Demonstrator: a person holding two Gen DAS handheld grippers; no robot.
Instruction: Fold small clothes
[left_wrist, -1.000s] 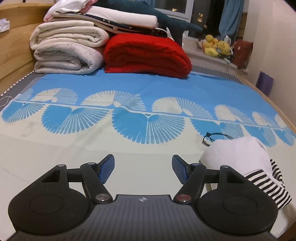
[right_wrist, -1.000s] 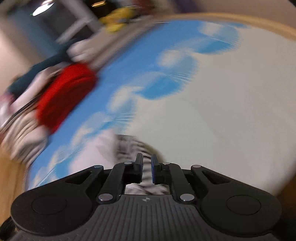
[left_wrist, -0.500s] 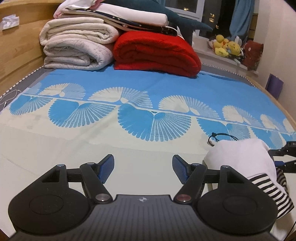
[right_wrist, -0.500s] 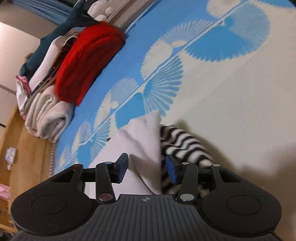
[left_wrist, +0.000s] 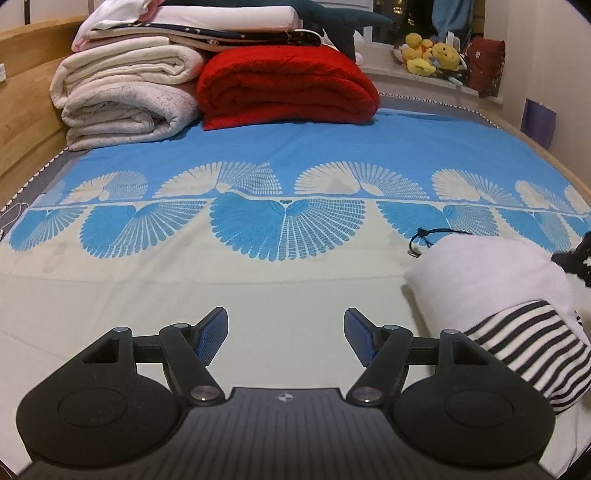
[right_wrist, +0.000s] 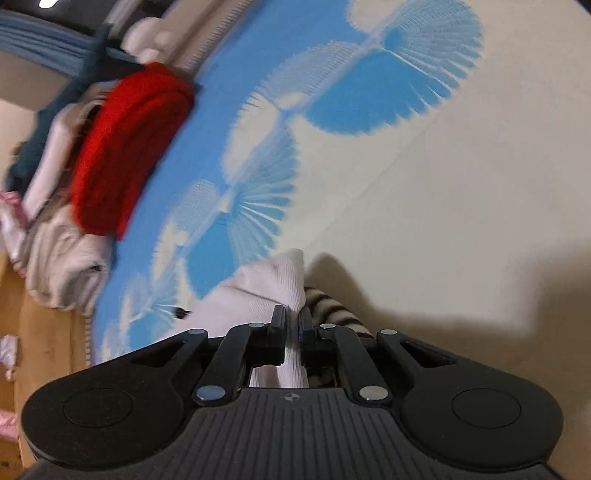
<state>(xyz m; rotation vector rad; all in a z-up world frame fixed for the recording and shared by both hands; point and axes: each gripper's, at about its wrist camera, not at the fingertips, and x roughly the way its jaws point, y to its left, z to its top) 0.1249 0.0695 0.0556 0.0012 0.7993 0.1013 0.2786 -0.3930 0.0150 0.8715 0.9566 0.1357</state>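
Two grippers, one busy: right gripper (right_wrist: 291, 321), low centre of its view, has just been closing and now pinches the white garment (right_wrist: 266, 284) atop the striped piece (right_wrist: 332, 306). Lift slowly so only white comes. Left gripper (left_wrist: 285, 332) waits spread, nothing between, over the bedsheet (left_wrist: 258, 280).

Ribbed white cloth garment (right_wrist: 273, 284); fuzzy red blanket (left_wrist: 288, 88).

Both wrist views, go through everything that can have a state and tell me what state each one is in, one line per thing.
Left gripper: open, nothing between its fingers, over bare bedspread.
Right gripper: jaws just closed, shut on the white garment.
White garment: bunched in a heap, not folded, pinched at one edge.
Striped garment: crumpled, partly under the white one.
Red blanket: folded, at the head of the bed.
White blankets: folded and stacked.
Bedspread: spread flat.
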